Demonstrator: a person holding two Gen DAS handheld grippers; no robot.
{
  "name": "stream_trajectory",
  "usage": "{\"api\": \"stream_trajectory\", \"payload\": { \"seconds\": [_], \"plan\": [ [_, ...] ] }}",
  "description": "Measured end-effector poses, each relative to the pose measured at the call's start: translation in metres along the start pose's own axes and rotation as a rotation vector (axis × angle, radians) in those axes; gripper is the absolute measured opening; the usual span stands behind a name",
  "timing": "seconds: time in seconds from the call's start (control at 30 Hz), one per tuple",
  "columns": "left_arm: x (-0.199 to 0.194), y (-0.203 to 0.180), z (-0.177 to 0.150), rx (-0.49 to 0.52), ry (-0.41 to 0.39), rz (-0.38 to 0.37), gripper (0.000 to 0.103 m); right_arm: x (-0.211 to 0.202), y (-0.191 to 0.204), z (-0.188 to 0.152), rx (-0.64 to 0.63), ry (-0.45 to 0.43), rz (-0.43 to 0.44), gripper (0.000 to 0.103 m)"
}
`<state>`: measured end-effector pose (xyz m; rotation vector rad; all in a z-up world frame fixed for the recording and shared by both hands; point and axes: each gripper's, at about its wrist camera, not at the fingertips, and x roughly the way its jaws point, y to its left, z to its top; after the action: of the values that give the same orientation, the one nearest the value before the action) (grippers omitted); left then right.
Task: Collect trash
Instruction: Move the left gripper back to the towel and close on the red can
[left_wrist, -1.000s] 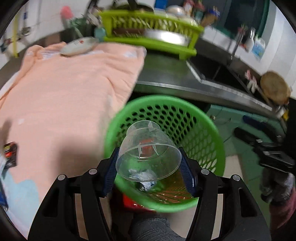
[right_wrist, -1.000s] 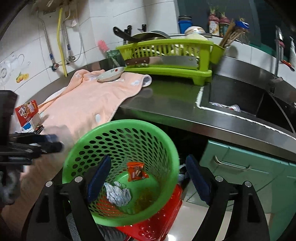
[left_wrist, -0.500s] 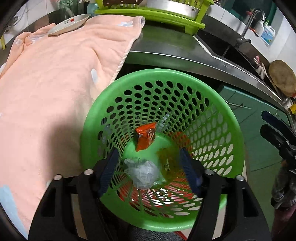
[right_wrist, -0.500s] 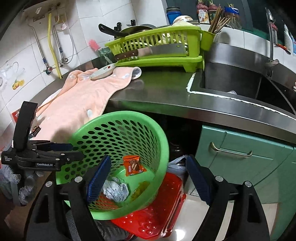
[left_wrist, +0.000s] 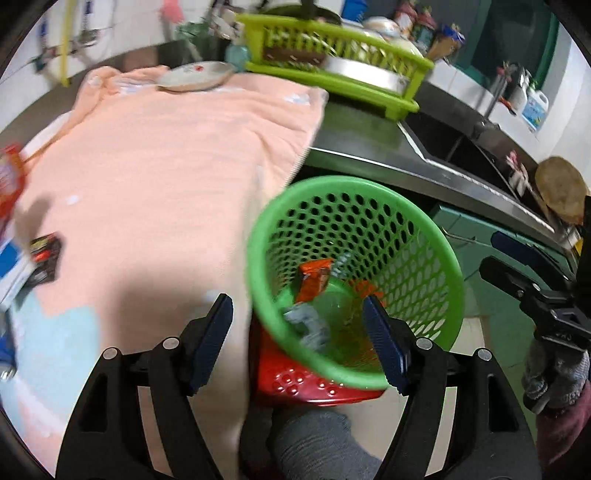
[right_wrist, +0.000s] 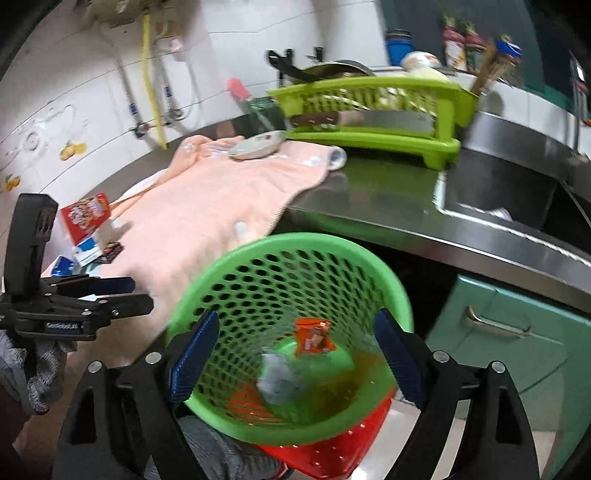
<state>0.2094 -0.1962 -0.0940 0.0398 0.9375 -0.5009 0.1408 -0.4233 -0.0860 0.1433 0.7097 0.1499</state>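
Observation:
A green mesh basket (left_wrist: 354, 221) (right_wrist: 295, 266) stands below the counter edge. It holds an orange wrapper (left_wrist: 314, 277) (right_wrist: 314, 336) and a crumpled grey paper (left_wrist: 306, 325) (right_wrist: 277, 376); a clear cup shows only as a faint blur inside. My left gripper (left_wrist: 299, 328) hangs open above the basket's left rim, gripping nothing. My right gripper (right_wrist: 295, 350) is above the basket, its jaws opening with only the basket below showing between them. On the counter lie a red carton (right_wrist: 85, 218) and a black wrapper (left_wrist: 44, 254) (right_wrist: 110, 251).
A red basket (left_wrist: 314, 380) sits under the green one, by a grey-clad leg (left_wrist: 314, 435). A peach towel (left_wrist: 166, 166) covers the counter with a plate (right_wrist: 255, 147) on it. Behind are a lime dish rack (right_wrist: 369, 107), the sink (right_wrist: 498, 199) and a teal cabinet (right_wrist: 498, 332).
My left gripper opened and let go of the clear cup, which dropped into the green basket. Both views then drew back, bringing more of the counter into view.

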Motion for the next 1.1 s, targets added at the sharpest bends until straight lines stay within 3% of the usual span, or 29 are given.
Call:
{"api": "stream_trajectory", "payload": {
  "seconds": [0.67, 0.9, 1.1],
  "plan": [
    [-0.155, 0.139, -0.093, -0.298, -0.199, 0.213, 0.075, 0.034, 0.172, 0.045, -0.186, 0.014, 0.225, 0.089],
    [-0.203, 0.174, -0.125, -0.352, -0.251, 0.302, 0.076, 0.042, 0.223, 0.05, -0.259, 0.025, 0.291, 0.089],
    [-0.23, 0.207, -0.154, -0.494, -0.272, 0.375, 0.077, 0.046, 0.257, 0.048, -0.311, 0.031, 0.343, 0.089]
  ]
}}
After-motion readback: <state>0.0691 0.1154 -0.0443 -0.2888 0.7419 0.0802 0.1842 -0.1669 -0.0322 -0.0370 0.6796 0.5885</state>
